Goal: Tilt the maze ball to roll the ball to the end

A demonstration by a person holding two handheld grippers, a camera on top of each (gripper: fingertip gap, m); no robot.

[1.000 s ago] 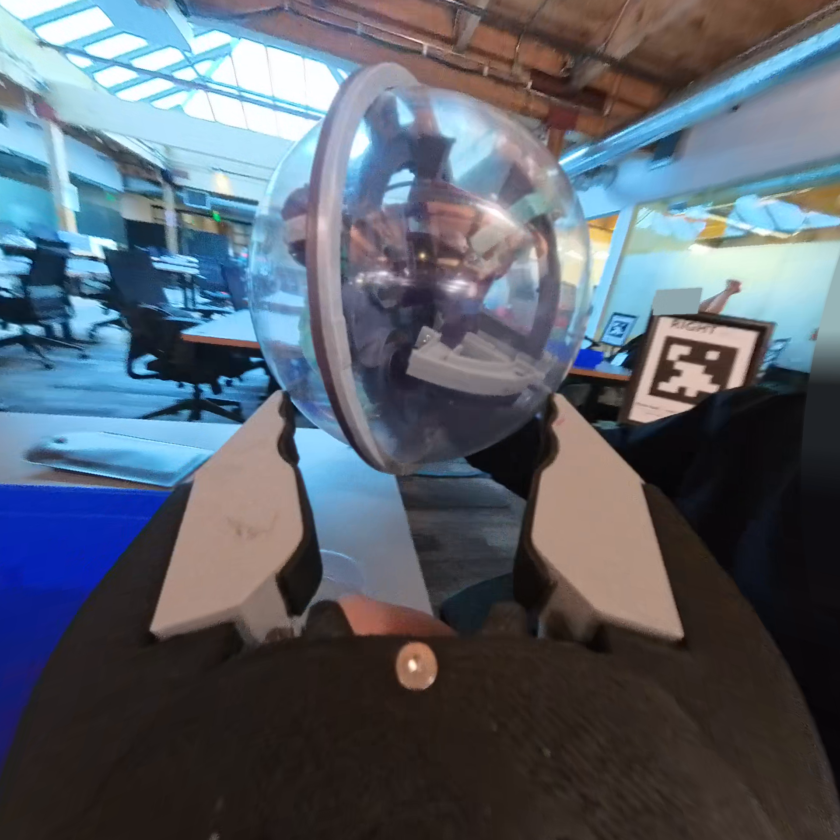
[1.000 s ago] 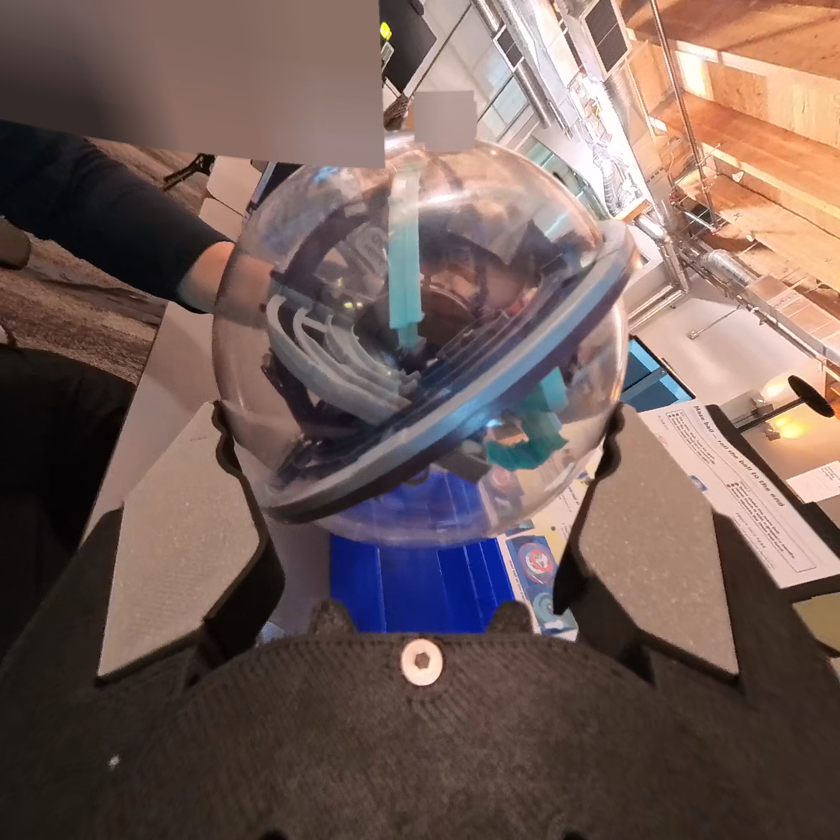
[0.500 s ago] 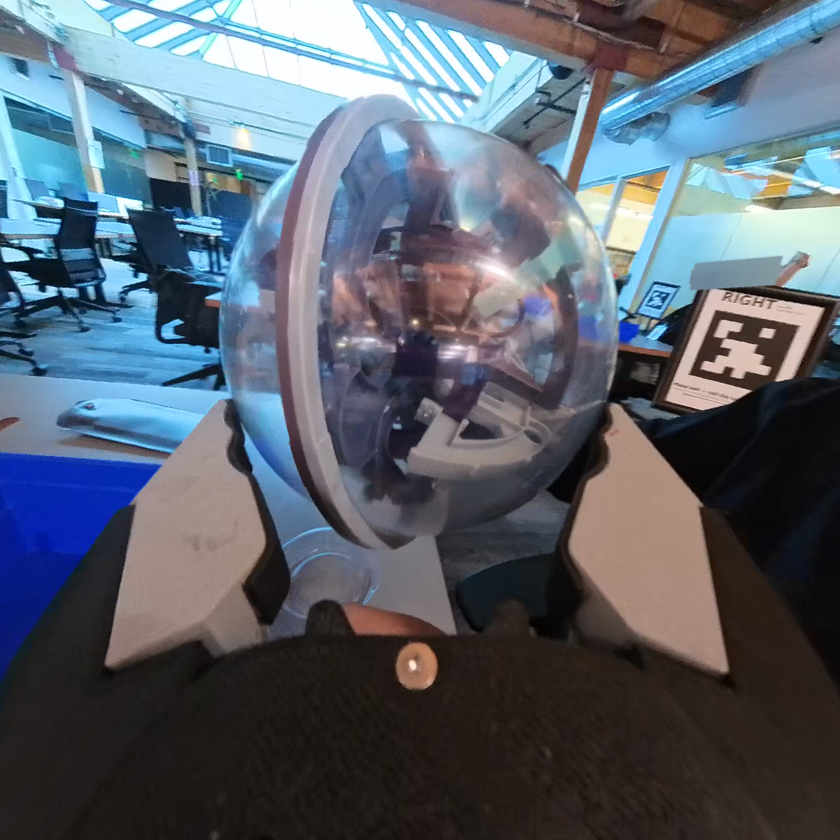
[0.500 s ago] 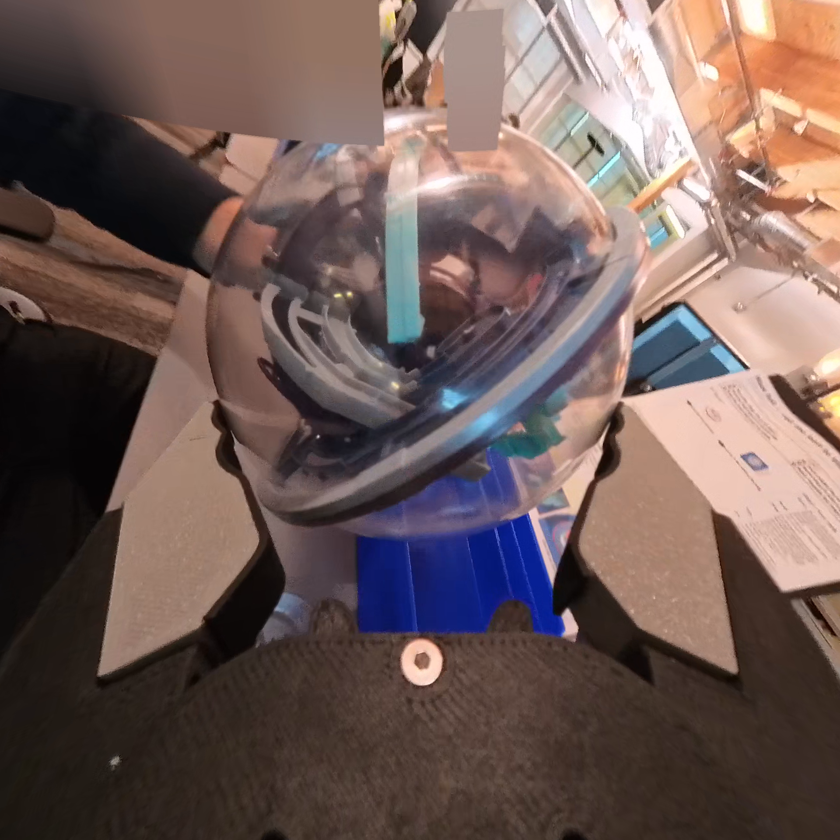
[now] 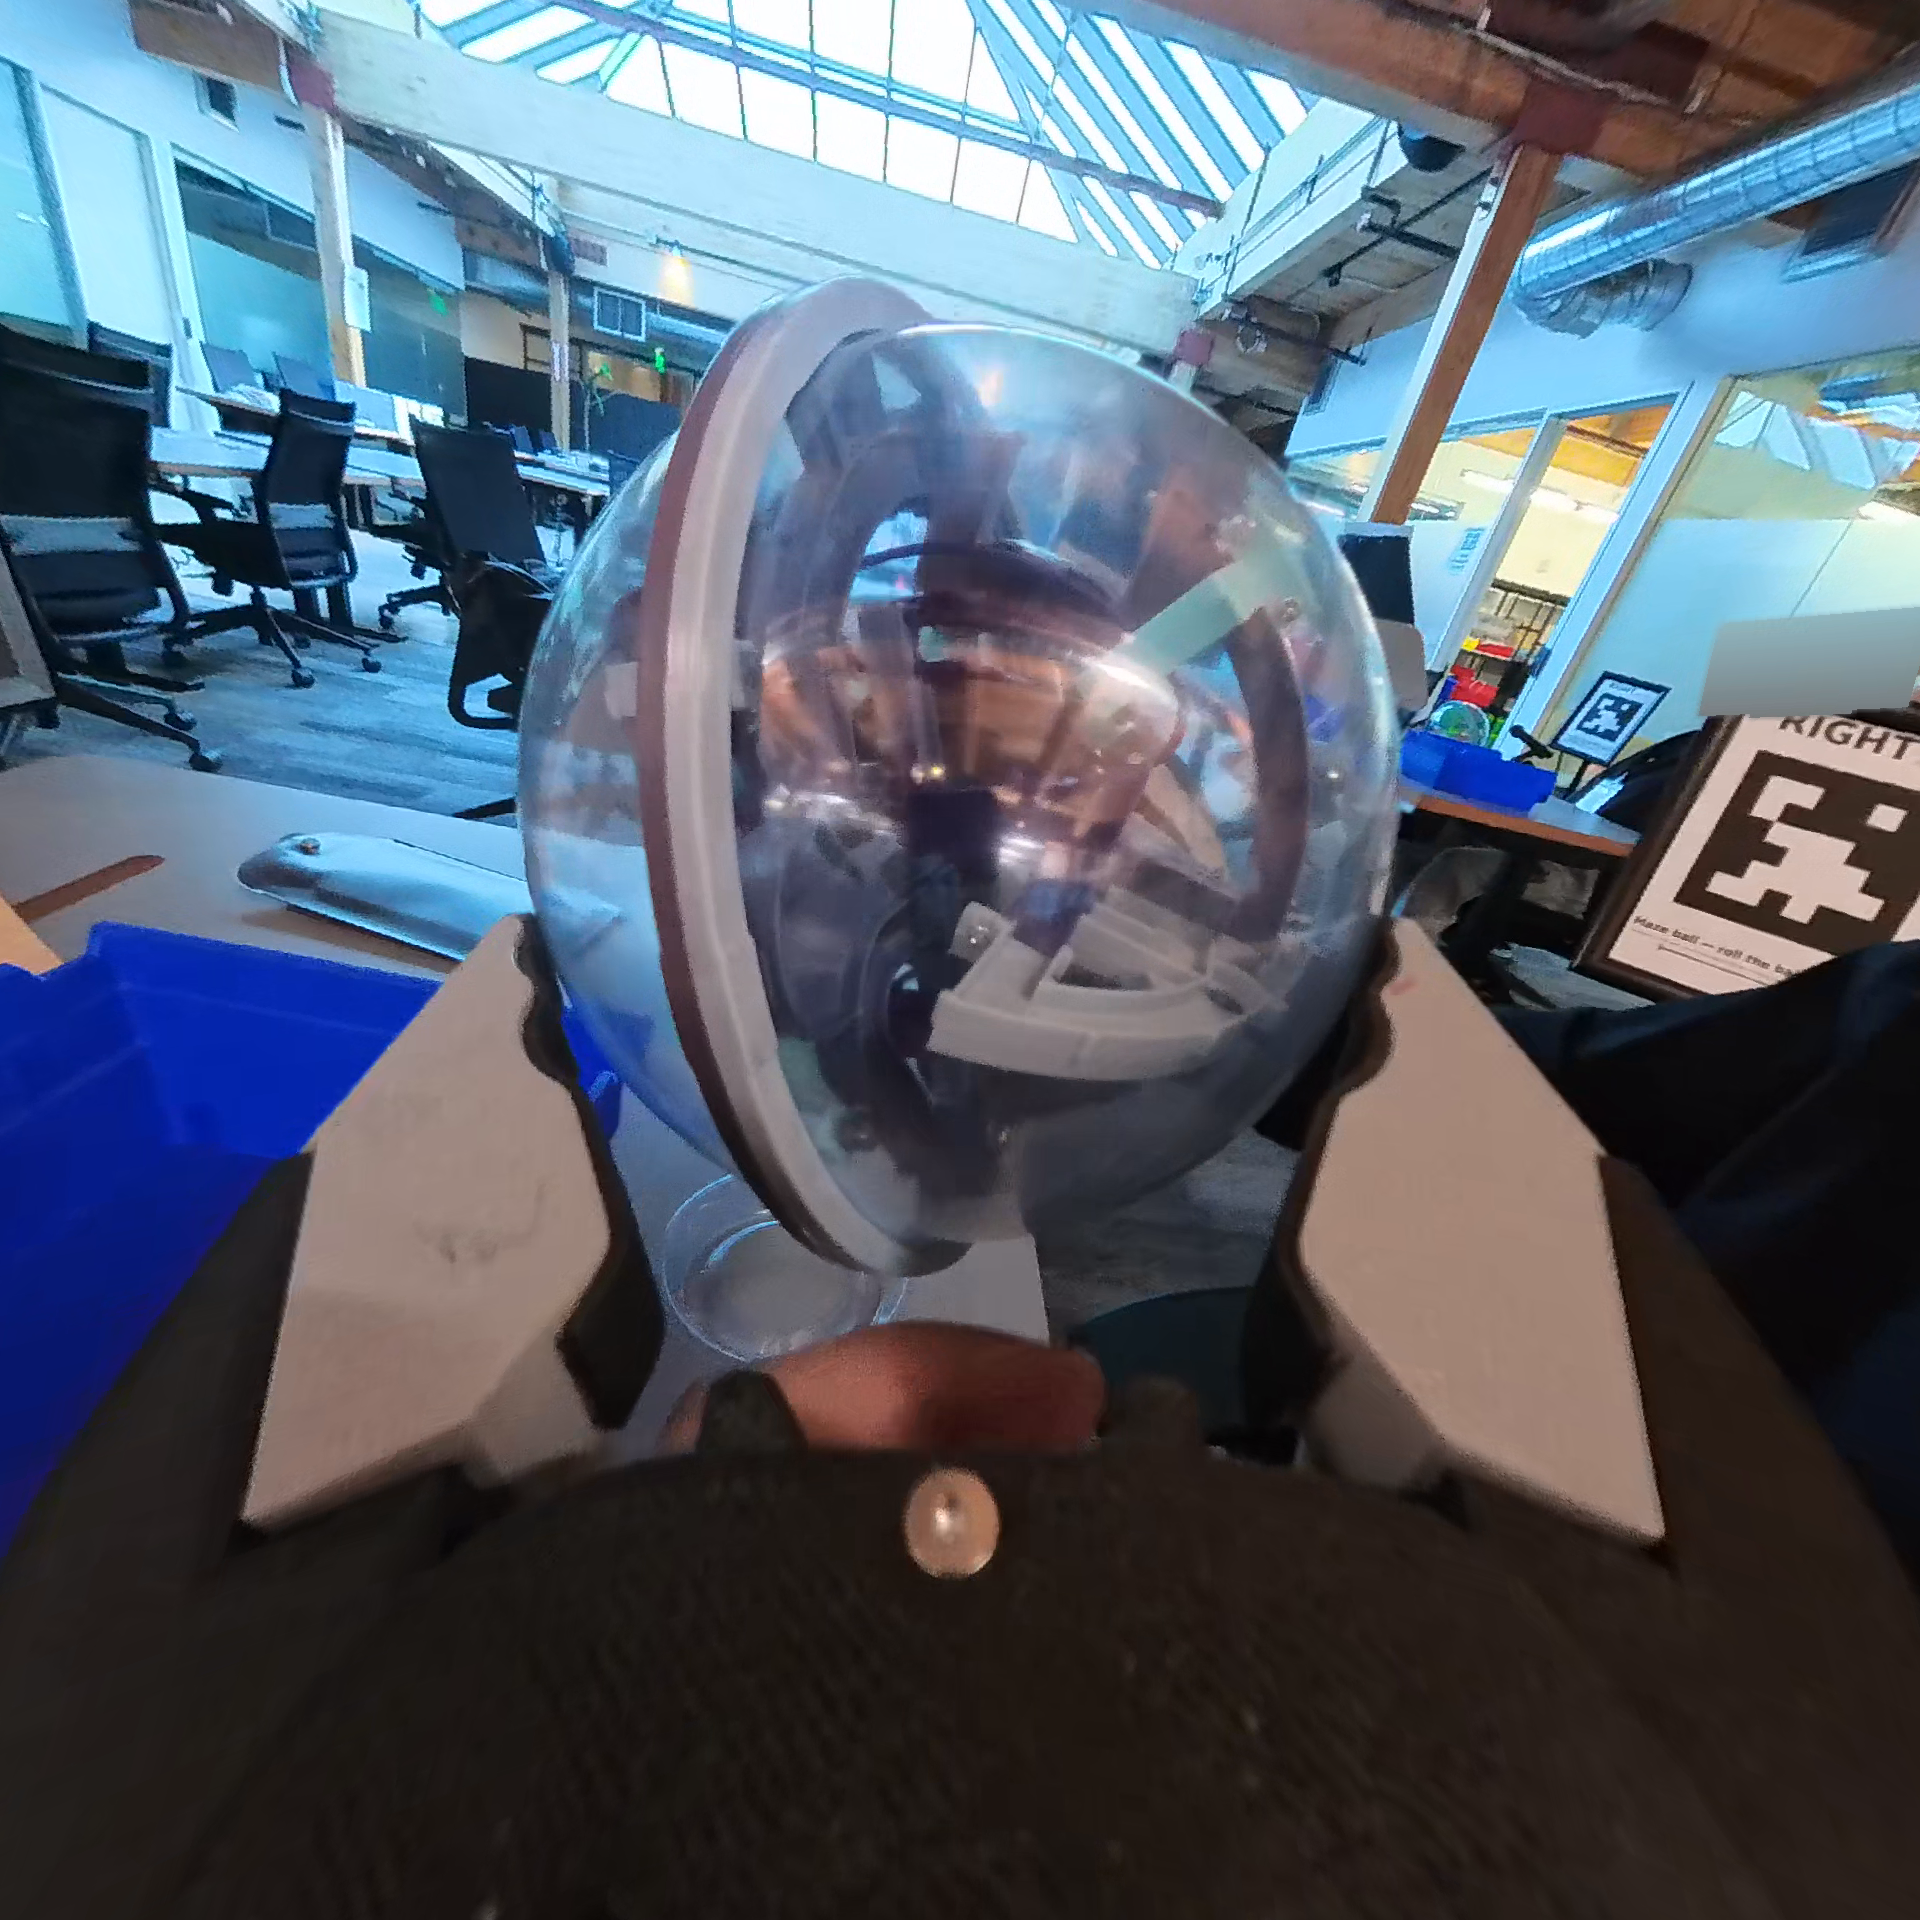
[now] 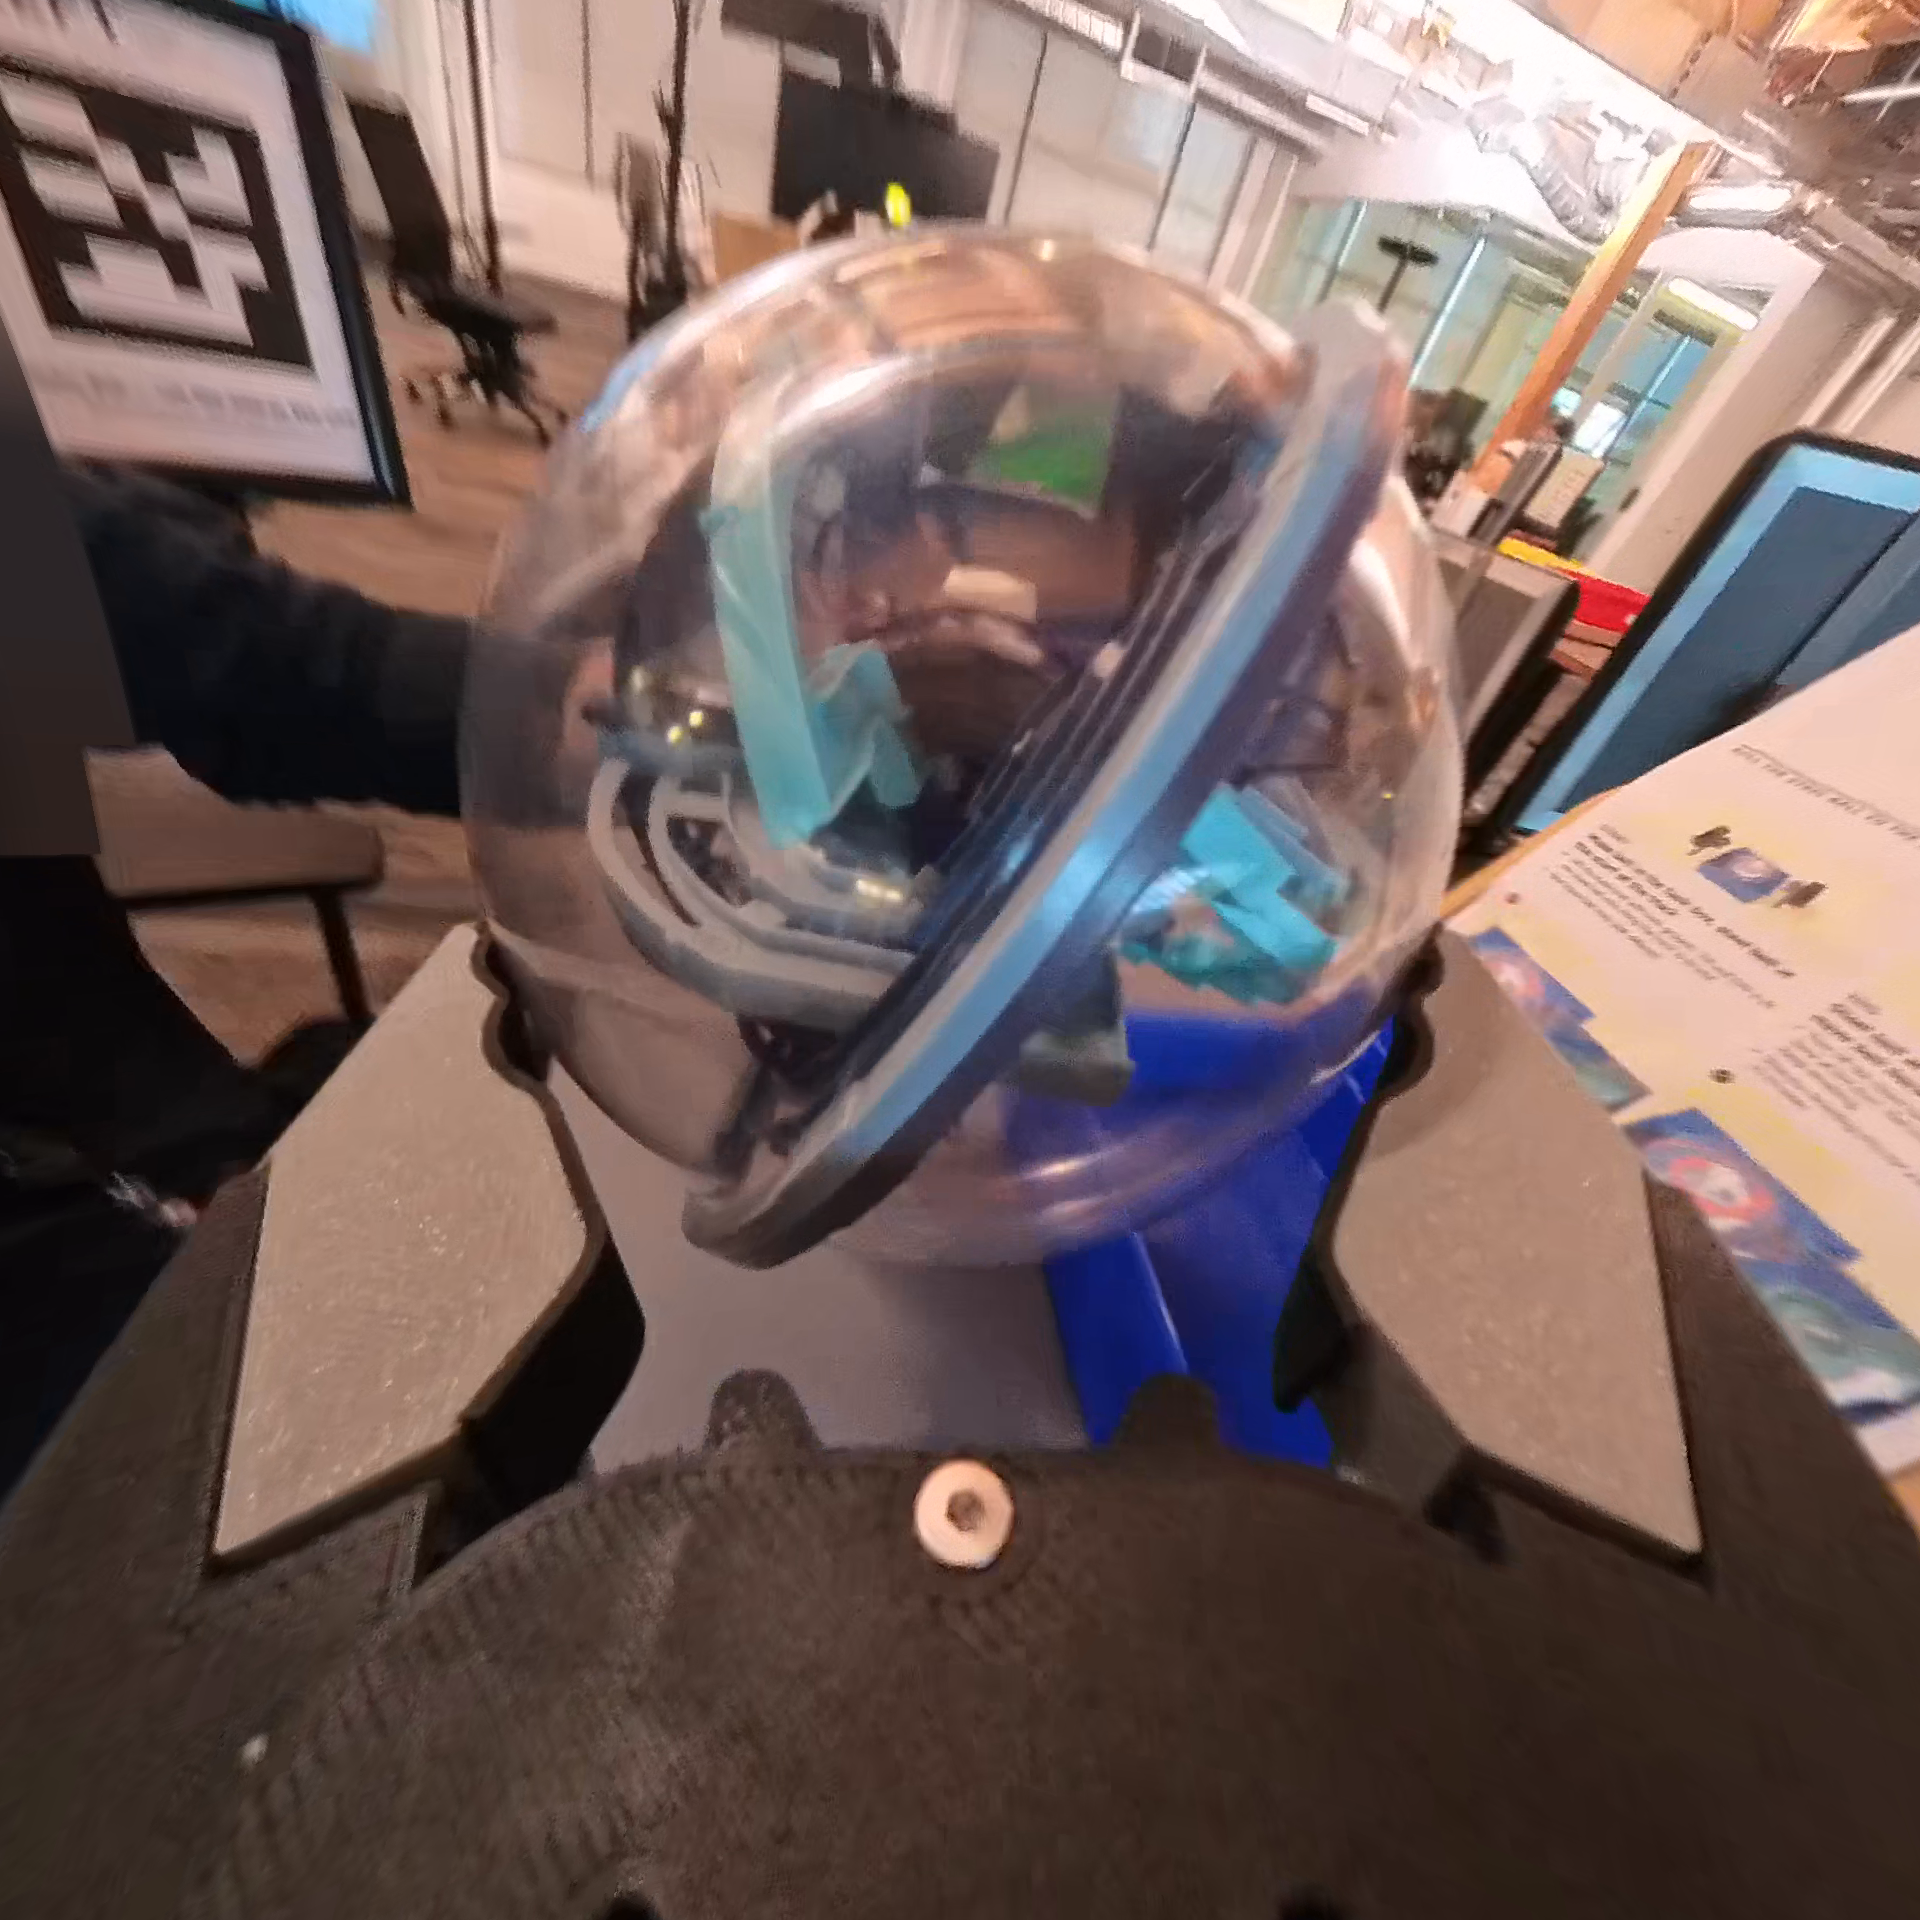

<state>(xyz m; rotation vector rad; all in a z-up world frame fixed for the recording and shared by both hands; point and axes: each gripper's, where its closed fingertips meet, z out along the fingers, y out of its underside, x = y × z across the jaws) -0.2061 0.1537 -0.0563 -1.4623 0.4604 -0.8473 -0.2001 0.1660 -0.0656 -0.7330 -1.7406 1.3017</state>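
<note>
Maze ball (image 5: 966, 769) sits frame centre in both wrist views, off the table, clamped between spread fingers of the left gripper (image 5: 956, 997) and right gripper (image 6: 961, 1023). Seam ring (image 6: 1091, 831) runs diagonal; tilt slowly, both grips firm. Beyond, lower centre, clear stand (image 5: 769, 1283); blue bin (image 5: 156, 1091) far left.

- The maze ball (image 5: 961, 769) sits between the two fingers of the left gripper (image 5: 956, 997), both pads against its sides, raised above the table (image 5: 62, 821).
- The right gripper (image 6: 956, 997) grips the same ball (image 6: 956, 727) likewise.
- A round stand (image 5: 769, 1278) lies on the table below the ball.
- A bin (image 5: 156, 1091) lies left of the stand.
- A framed marker sign (image 5: 1808, 852) stands to the right, behind.
</note>
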